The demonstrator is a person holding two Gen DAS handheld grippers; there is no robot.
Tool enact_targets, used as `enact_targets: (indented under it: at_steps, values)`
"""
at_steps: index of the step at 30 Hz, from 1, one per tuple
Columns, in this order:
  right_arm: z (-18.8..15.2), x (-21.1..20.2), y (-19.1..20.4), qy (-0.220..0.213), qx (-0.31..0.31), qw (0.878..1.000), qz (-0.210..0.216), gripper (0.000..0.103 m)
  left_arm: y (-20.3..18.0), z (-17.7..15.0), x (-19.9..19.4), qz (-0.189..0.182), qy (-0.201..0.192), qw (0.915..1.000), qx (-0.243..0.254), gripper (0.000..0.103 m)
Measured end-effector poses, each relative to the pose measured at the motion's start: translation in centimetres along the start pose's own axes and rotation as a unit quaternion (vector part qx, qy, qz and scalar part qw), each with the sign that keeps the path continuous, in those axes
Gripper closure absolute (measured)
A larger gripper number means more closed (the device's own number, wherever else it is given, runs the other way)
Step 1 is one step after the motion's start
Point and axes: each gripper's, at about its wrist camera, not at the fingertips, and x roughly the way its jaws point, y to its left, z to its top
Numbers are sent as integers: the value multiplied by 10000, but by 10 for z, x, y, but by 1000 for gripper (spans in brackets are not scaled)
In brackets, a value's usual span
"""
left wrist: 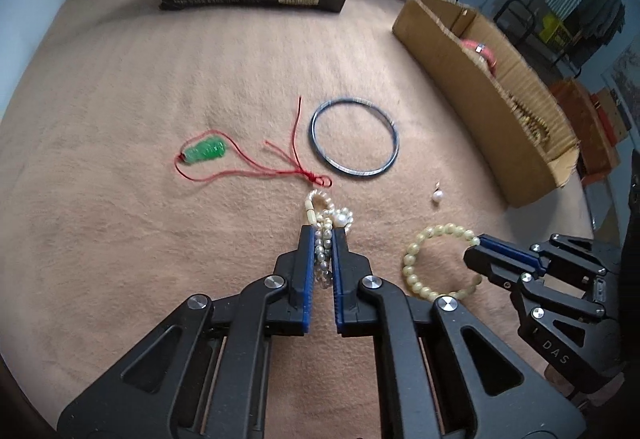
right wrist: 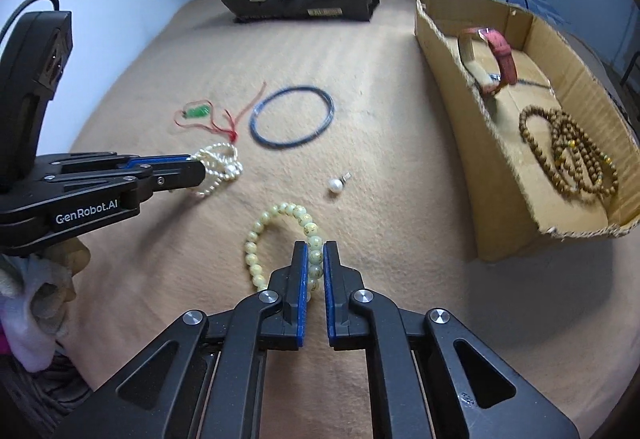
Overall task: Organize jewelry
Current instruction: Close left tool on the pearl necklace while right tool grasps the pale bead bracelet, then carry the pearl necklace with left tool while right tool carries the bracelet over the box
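While both grippers were down on the tan blanket [left wrist: 120, 239] at once, the left gripper [left wrist: 323, 239] had its jaws pinching the tangled pearl strand [left wrist: 328, 217], and the right gripper [right wrist: 315, 257] had its jaws closed on one side of the pale green bead bracelet [right wrist: 280, 231]. Both pieces looked to be lying on the blanket or just off it; the pictures could not settle which. The cardboard box [right wrist: 472, 143] waited to the right, already holding a red-strapped watch [right wrist: 500, 55] and a brown bead string [right wrist: 568, 151]. The trouble ahead, as I judged it: the pearl strand was bunched, with loops sticking out past the left fingertips, so a lift could let coils slide out or drag across the fuzzy cloth and snag. The red cord [left wrist: 256, 163] of the green pendant [left wrist: 208, 153] ended just beside the pearls, so it might come up with them. Round beads in a narrow pinch could roll free on the right side. The loose pearl drop [right wrist: 335, 185] lay between bracelet and box, easy to knock, and the blue bangle [left wrist: 354, 137] sat near the pearls' path.
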Motion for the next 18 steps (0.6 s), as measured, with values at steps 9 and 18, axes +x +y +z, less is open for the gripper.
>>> enact_targets:
  at_steps: [9, 18]
  values:
    - [4, -35, 21, -436, -284, 9986, 131, 97, 4, 16, -42, -370, -529, 9975, -275, 97]
    - [20, -76, 15, -1058, -211, 9939, 222, 97, -3, 28, -72, -605, -967, 9929, -330, 97]
